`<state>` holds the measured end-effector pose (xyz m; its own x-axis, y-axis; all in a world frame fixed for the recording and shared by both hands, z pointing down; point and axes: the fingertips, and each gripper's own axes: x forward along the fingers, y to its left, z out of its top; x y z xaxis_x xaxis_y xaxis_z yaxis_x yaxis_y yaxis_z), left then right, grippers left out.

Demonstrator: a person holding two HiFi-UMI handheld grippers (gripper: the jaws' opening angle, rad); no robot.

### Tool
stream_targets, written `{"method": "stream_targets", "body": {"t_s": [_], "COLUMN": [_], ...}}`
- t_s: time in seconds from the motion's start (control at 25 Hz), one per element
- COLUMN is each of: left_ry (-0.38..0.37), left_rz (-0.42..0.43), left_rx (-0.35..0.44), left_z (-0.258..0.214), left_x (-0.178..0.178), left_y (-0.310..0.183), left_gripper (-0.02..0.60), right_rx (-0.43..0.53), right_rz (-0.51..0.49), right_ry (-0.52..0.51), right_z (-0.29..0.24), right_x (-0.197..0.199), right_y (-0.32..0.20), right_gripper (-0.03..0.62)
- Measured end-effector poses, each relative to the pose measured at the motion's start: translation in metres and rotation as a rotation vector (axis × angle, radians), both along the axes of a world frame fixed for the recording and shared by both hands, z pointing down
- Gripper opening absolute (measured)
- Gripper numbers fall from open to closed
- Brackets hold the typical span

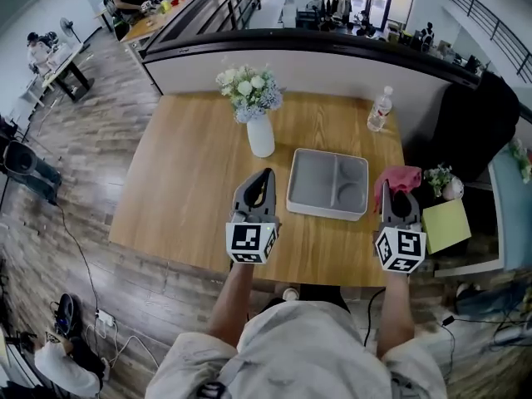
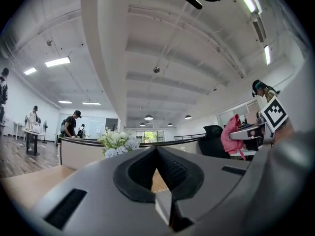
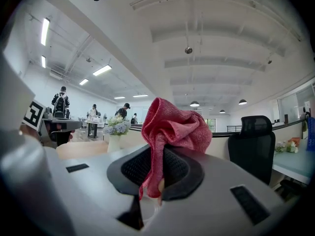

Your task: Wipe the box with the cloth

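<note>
The worktop (image 1: 191, 181) is bare wood across its left half, while the box (image 1: 327, 213) lies right of centre, short of the front edge, with the vase (image 1: 261, 135) just behind its left corner and a bottle (image 1: 380, 109) near the far right corner. The left tongs (image 1: 264, 175) hang clenched on nothing just left of the box, and the right tongs (image 1: 392, 196), at the worktop's right edge beside the box, are clamped on the pink cloth (image 1: 401, 178), which bunches above their tips clear of the box. The box's divided inside shows plain grey, and the vase holds flowers (image 1: 249, 90).
</note>
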<state>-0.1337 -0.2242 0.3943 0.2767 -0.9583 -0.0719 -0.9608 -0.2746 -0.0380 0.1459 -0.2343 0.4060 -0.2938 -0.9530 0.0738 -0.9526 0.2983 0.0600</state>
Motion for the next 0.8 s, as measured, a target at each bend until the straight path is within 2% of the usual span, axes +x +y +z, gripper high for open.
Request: {"method": "stream_targets", "body": {"t_s": [0.12,0.44,0.8], "left_ry": [0.006,-0.035,-0.019], "left_rz": [0.023,0.063,0.085], "left_rx": [-0.001,-0.022,-0.064], "left_z": [0.001,0.009,0.028], "left_x": [0.010,0.038,0.048], "left_y": [-0.020,-0.068,-0.082], "left_gripper": [0.009,0.011,0.009], "right_rx": [0.005,-0.033,-0.096], "right_rz": [0.011,0.030,0.029], "right_ry": [-0.004,0.001,0.040], "right_z": [0.002,0.018,0.040], "right_x": [0.008,0.028,0.026], "right_y": [-0.014,-0.048,-0.052], "right_gripper": [0.063,0.063,0.063]}}
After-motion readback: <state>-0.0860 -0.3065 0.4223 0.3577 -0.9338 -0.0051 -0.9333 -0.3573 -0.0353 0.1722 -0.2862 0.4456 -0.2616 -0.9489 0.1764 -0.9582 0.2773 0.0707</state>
